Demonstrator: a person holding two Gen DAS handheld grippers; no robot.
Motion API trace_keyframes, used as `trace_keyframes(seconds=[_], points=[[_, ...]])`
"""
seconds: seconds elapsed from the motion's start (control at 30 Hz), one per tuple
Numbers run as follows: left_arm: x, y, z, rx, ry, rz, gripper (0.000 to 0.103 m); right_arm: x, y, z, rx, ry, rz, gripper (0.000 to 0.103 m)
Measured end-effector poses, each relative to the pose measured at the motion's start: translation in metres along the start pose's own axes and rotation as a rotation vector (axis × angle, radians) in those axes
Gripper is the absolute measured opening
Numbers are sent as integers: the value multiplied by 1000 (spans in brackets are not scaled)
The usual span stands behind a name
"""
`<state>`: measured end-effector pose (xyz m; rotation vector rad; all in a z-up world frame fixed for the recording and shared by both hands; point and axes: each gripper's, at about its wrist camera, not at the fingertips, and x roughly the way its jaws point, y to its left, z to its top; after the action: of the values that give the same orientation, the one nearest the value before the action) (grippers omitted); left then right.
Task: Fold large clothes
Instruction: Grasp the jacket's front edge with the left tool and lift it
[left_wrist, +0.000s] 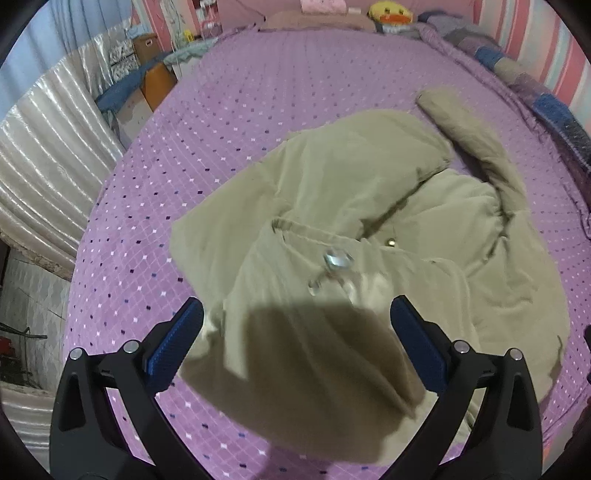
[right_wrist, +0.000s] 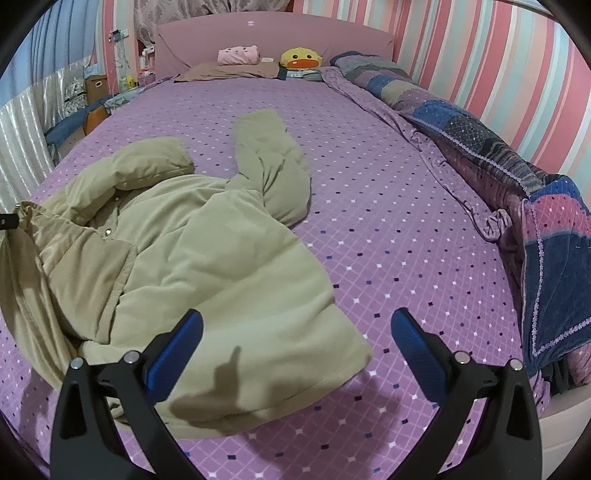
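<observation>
Lying crumpled on the purple bedspread (right_wrist: 388, 192), the beige coat (right_wrist: 207, 251) sits below both wide-open, empty tongs (left_wrist: 295, 325) (right_wrist: 295, 336).

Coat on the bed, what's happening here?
A person with a claw in each hand is folding a beige coat on a purple bed. Both claws are open and hold nothing. The left claw hovers over the coat's front, which looks partly folded over, with a metal snap showing. The right claw hangs over the coat's near hem corner. One sleeve lies stretched toward the headboard, not yet folded in.
</observation>
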<state>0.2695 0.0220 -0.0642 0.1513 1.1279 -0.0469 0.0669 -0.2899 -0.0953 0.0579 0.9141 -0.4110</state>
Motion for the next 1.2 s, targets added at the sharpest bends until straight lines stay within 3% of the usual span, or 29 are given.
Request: trace_keyframes(seconds=[0.23, 0.3, 0.43, 0.5, 0.6, 0.7, 0.83, 0.97, 1.2], points=[[48, 3, 32, 19, 108, 34, 99, 13, -11, 5, 14, 16, -31, 101], [58, 2, 35, 26, 149, 18, 82, 14, -13, 5, 15, 16, -40, 101], [79, 4, 32, 10, 245, -45, 66, 15, -14, 1, 18, 22, -42, 101], [80, 7, 25, -10, 250, -48, 45, 16, -14, -1, 20, 25, -41, 101], [67, 11, 11, -21, 200, -80, 26, 12, -15, -3, 15, 8, -39, 101], [42, 15, -13, -9, 118, -60, 21, 13, -13, -6, -6, -8, -56, 101], [2, 28, -55, -11, -14, -56, 20, 12, -13, -14, -9, -52, -53, 101], [-38, 55, -118, -41, -114, -112, 20, 8, -12, -25, -1, -68, -38, 101], [-38, 77, -201, -70, -134, -180, 19, 2, -1, -37, -37, -74, -30, 101]])
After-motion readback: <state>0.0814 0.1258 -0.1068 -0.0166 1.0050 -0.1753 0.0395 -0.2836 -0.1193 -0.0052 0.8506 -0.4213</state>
